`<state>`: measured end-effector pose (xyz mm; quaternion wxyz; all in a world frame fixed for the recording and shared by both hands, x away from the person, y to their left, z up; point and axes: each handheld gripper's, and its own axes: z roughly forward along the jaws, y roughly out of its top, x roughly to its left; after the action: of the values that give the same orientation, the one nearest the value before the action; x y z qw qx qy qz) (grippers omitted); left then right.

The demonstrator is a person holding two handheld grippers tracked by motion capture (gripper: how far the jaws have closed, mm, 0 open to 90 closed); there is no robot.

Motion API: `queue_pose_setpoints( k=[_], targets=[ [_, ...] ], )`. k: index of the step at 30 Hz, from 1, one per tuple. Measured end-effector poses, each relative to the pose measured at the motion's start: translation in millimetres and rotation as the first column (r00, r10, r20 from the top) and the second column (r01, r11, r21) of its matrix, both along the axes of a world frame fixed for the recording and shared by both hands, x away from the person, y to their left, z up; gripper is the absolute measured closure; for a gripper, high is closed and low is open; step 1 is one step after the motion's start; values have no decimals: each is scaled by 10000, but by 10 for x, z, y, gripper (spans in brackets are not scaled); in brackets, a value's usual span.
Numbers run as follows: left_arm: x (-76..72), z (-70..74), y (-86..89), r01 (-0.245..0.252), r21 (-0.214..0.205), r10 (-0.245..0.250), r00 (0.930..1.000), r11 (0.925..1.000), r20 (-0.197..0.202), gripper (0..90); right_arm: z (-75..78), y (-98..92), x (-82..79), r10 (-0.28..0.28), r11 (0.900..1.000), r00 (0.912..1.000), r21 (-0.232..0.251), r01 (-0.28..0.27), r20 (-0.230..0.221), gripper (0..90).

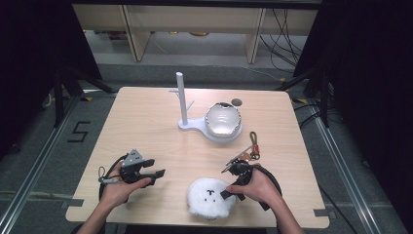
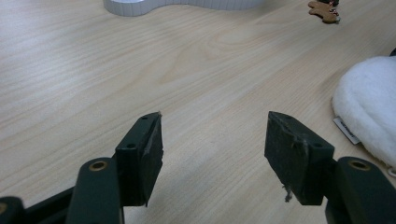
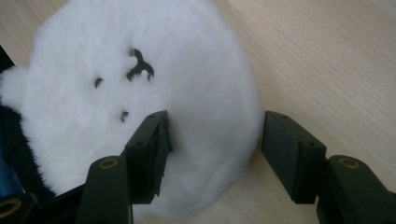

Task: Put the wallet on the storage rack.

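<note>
Looking down, high view: white stand (image 1: pixel 182 100) and bowl (image 1: pixel 223 119) far centre, keyring (image 1: pixel 252 148) right; plush (image 1: pixel 211 197) near centre, right gripper (image 1: pixel 229 191) at its right edge, left gripper (image 1: pixel 158 174) well apart left. Left gripper view: jaws apart over bare table (image 2: pixel 93 70), plush (image 2: pixel 369 107) right. Right gripper view: jaws wide, straddling plush (image 3: pixel 140 93) edge, not clamping.

Your right gripper (image 1: pixel 229 191) has its jaws spread over the edge of the white plush toy (image 1: pixel 210 197), which blocks the near table edge. A keychain (image 1: pixel 252 150) lies just beyond that hand. Between your left gripper (image 1: pixel 157 174) and the white stand (image 1: pixel 187 122) with its bowl (image 1: pixel 223 120), bare table (image 1: pixel 146 126) lies open.
</note>
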<state>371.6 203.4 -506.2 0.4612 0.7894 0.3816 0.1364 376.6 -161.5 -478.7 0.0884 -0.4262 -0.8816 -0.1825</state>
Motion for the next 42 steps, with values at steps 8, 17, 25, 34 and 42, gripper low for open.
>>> queue_pose_setpoints(
  k=[8, 17, 25, 34, 42],
  targets=[
    [-6, -7, 4, 0, 44, 0, 10000, 10000, -49, 362, -22, 37, -5, 25, 9999, 10000, -103, -24, 30, 466],
    [-7, -16, 3, -5, 65, 5, 10000, 10000, -54, 361, -11, 86, 4, 456, 9980, 9988, -441, -449, 150, 567],
    [-6, -31, 4, -33, 91, 34, 10000, 10000, -38, 361, -11, 124, 44, 477, 9942, 9988, -956, -485, -110, 638],
    [-4, -44, 7, 9, 122, -8, 10000, 9999, -86, 361, -6, 137, 66, 463, 9949, 9985, -879, -487, -291, 739],
    [-13, -46, 10, -22, 110, 23, 10000, 9999, -88, 361, 55, 92, 38, 807, 9949, 9966, -630, -793, 190, 800]
  ],
)
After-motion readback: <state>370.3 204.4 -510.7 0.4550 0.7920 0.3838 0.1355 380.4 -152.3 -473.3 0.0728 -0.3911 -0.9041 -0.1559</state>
